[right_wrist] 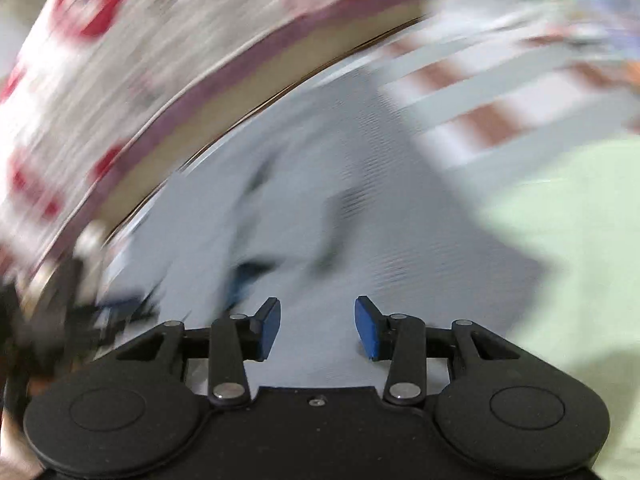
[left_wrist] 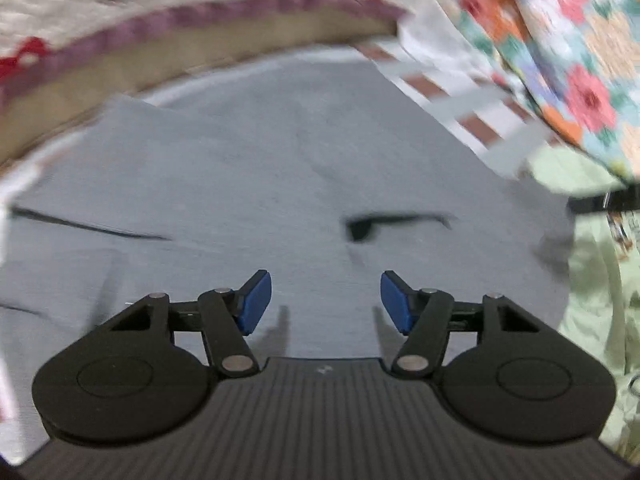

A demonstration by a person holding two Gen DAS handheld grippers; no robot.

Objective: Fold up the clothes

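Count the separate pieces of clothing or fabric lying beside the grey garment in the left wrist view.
3, beside the grey garment: a striped piece at upper right, a floral one beyond it, and a pale green one at right. More may lie hidden beneath these.

The left gripper [left_wrist: 326, 300] hangs with blue-padded fingers [left_wrist: 254, 300] parted and empty above a flat grey cloth garment [left_wrist: 280, 168]; a pale green cloth [left_wrist: 592, 280] lies right of them.

No text, label, brand, number or sign can be read in either wrist view; the small dark marks at the right edge of the left view are too blurred.
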